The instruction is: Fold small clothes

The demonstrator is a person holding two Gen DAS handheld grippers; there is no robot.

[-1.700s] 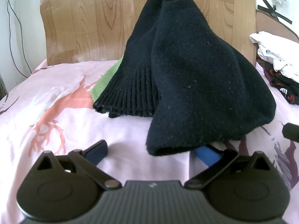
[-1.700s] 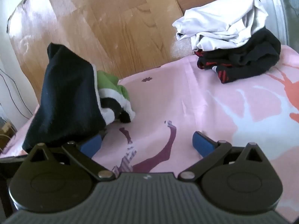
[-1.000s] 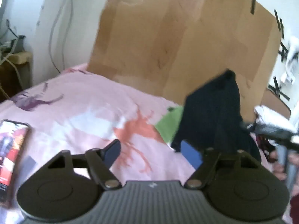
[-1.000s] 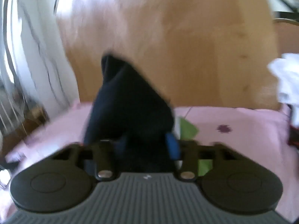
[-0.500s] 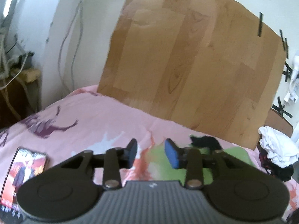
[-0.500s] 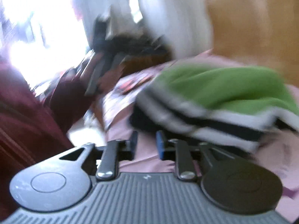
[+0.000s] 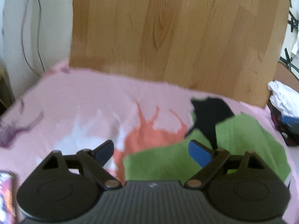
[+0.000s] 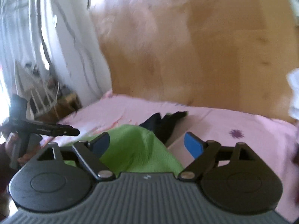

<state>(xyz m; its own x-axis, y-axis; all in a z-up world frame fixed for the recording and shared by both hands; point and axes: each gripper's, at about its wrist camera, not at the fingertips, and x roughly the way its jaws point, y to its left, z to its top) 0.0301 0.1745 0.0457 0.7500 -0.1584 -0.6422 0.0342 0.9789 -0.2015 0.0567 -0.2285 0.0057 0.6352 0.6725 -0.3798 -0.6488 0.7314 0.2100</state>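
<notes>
Hovering above a pink patterned bedsheet, the left gripper shows its 2 blue-padded jaws spread wide after just opening, with nothing clamped between them; in the left wrist view a green garment lies crumpled toward the bed's right side, part of it under the right jaw, with a black garment resting against its far edge near the wooden headboard. A pile of white and dark clothes sits at the bed's far right corner, and a phone-like object, too blurred to identify, lies at the near left edge. From the right wrist view, the right gripper is likewise wide apart, its jaws having just opened, and grips nothing; the green garment bulges up between and below the pads without being pinched, the black garment just beyond it. At the left edge of this view a hand holds the other gripper's handle, its dark fingers pointing across the bed.
</notes>
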